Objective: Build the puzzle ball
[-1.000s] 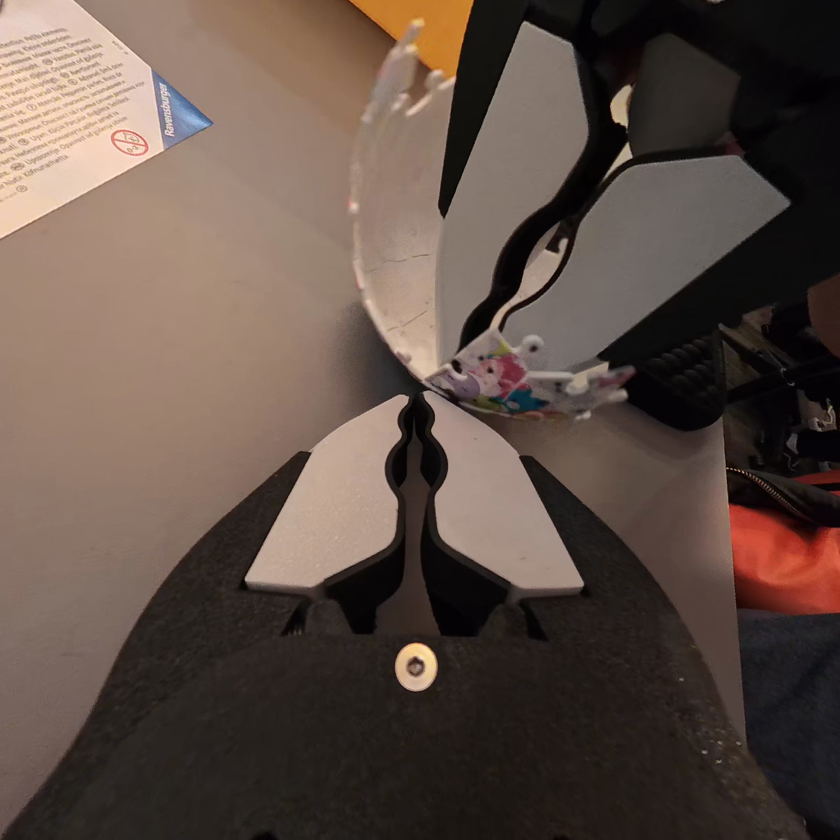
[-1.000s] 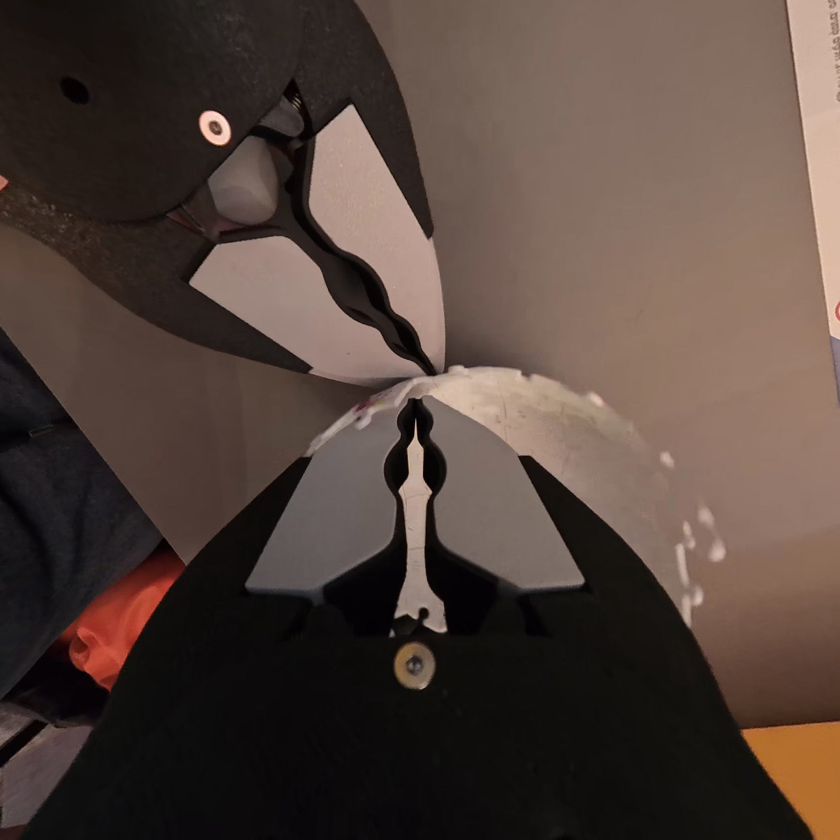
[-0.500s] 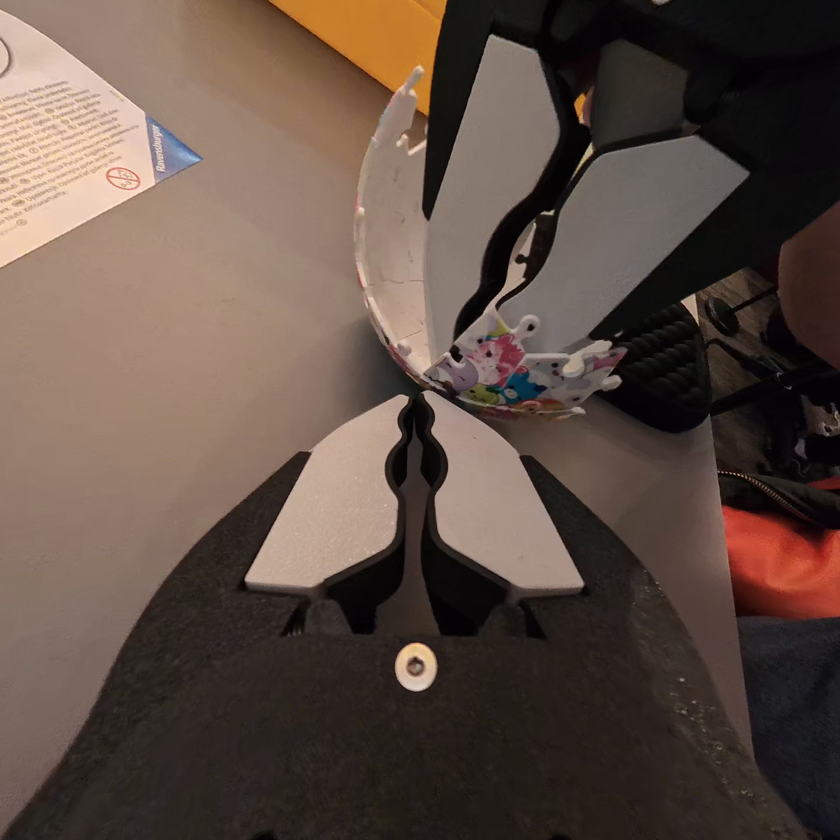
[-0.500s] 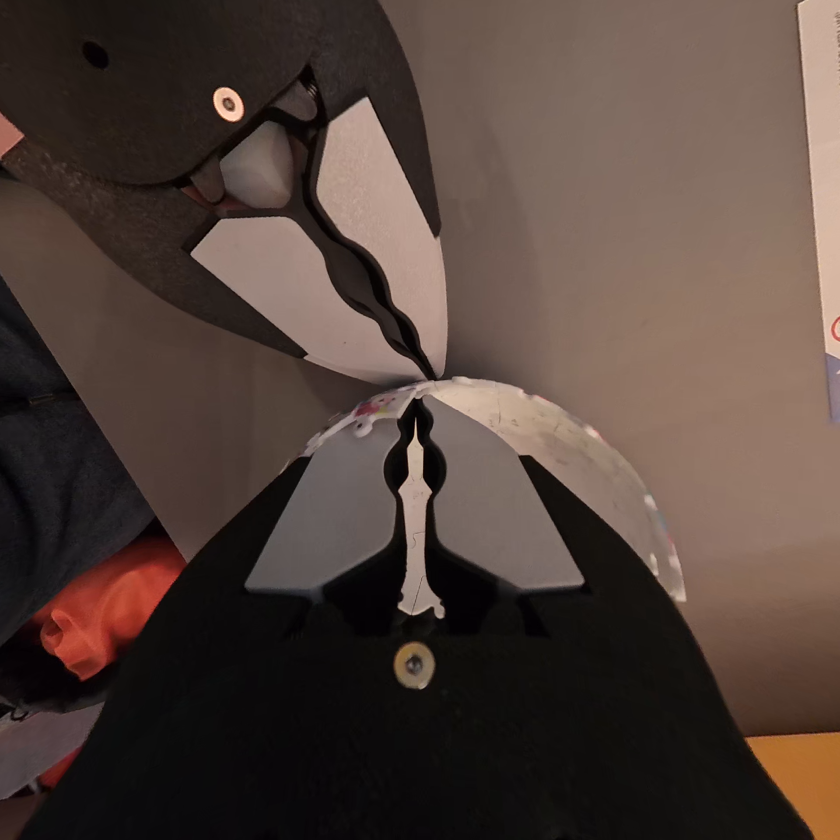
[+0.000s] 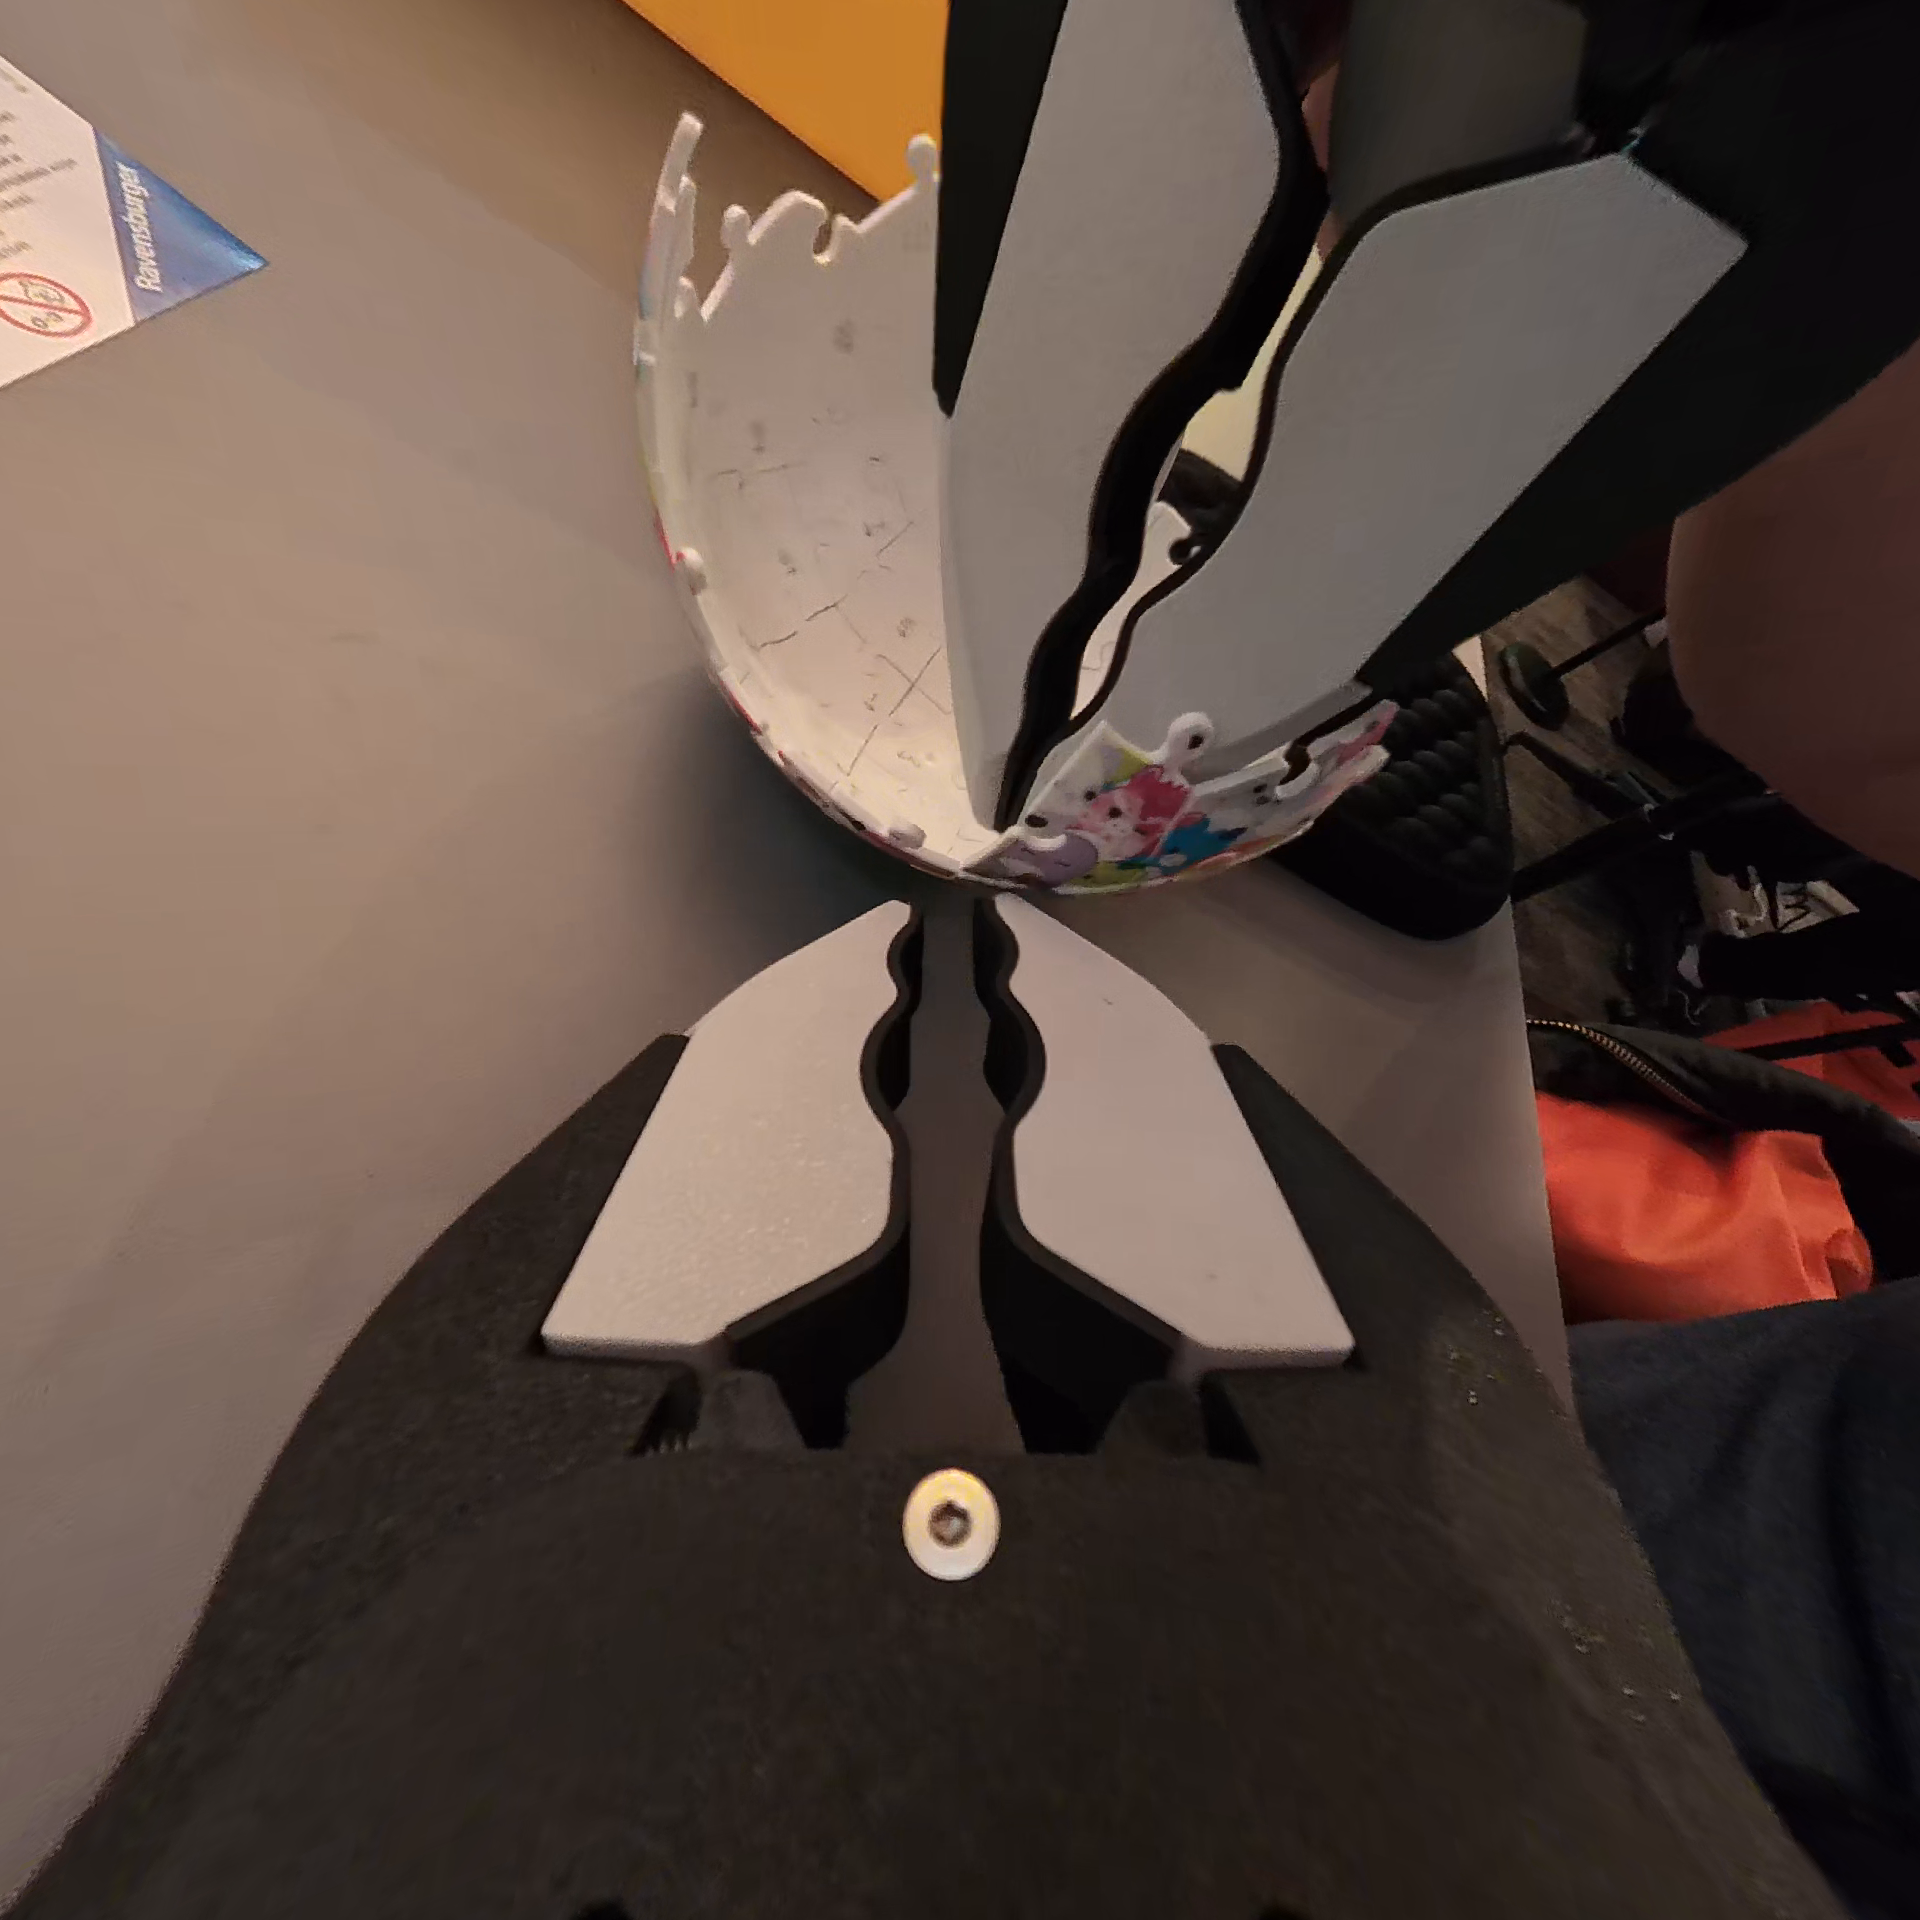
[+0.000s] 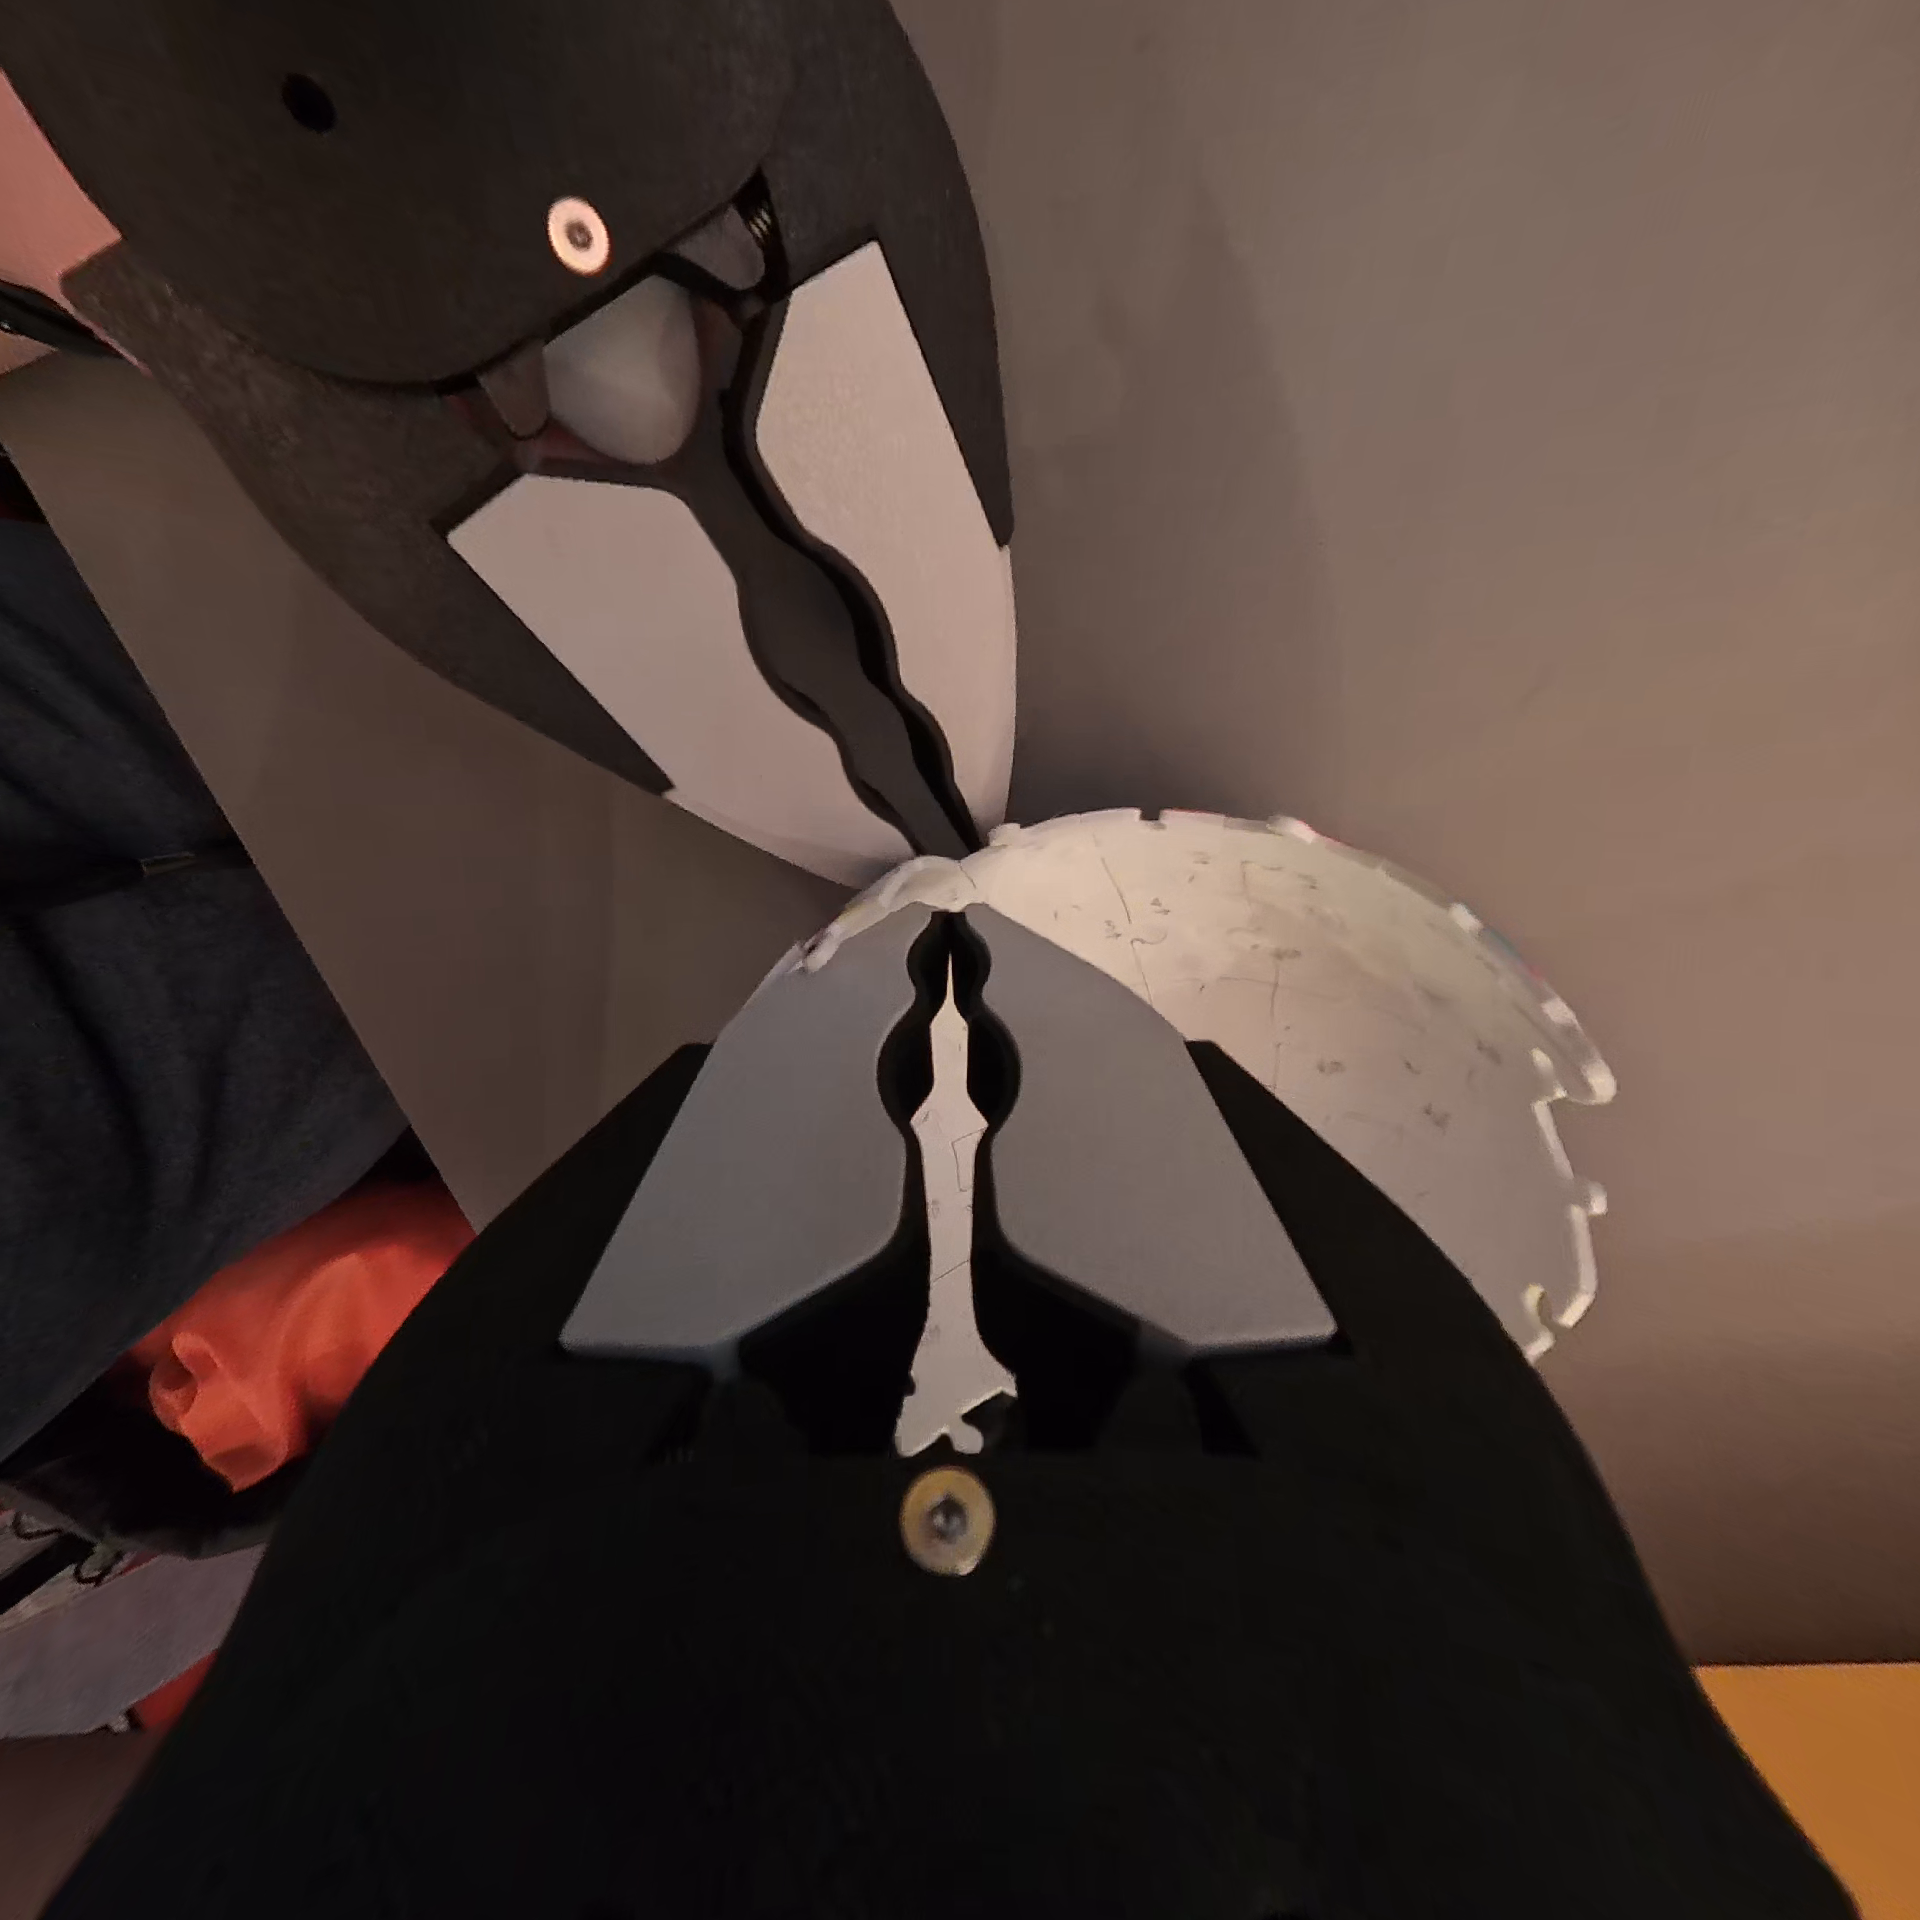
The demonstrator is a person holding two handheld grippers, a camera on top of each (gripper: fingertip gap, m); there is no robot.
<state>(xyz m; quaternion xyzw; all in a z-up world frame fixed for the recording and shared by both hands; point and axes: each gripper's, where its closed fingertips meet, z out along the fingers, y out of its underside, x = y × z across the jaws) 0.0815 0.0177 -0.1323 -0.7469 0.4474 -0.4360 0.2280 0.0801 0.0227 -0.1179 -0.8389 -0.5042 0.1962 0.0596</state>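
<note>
The puzzle ball point(image 5: 831, 520) is a part-built curved shell, white inside with a jagged open rim, and its colourful printed outside point(image 5: 1132, 831) shows low down. My right gripper point(image 6: 951, 914) is shut on the shell's wall and holds it on edge over the grey table point(image 5: 312, 727); it comes down from above in the left wrist view point(image 5: 1013, 821). My left gripper point(image 5: 956, 909) is empty, its jaws a little apart, with the tips right at the shell's lower edge. It shows at upper left in the right wrist view point(image 6: 961, 842).
A printed leaflet point(image 5: 73, 270) lies at the table's far left. A yellow surface point(image 5: 810, 83) borders the far side. A black ribbed object point(image 5: 1413, 831) sits at the right table edge. An orange bag point(image 5: 1683, 1195) and dark cloth lie beyond it. Less than 4 cm separates the two grippers' tips. The black ribbed object point(image 5: 1413, 831) is about 15 cm from both grippers' fingertips.
My left gripper's jaws have parted slightly from shut. The shell in the right gripper has turned, showing more of its white inside and its jagged rim.
</note>
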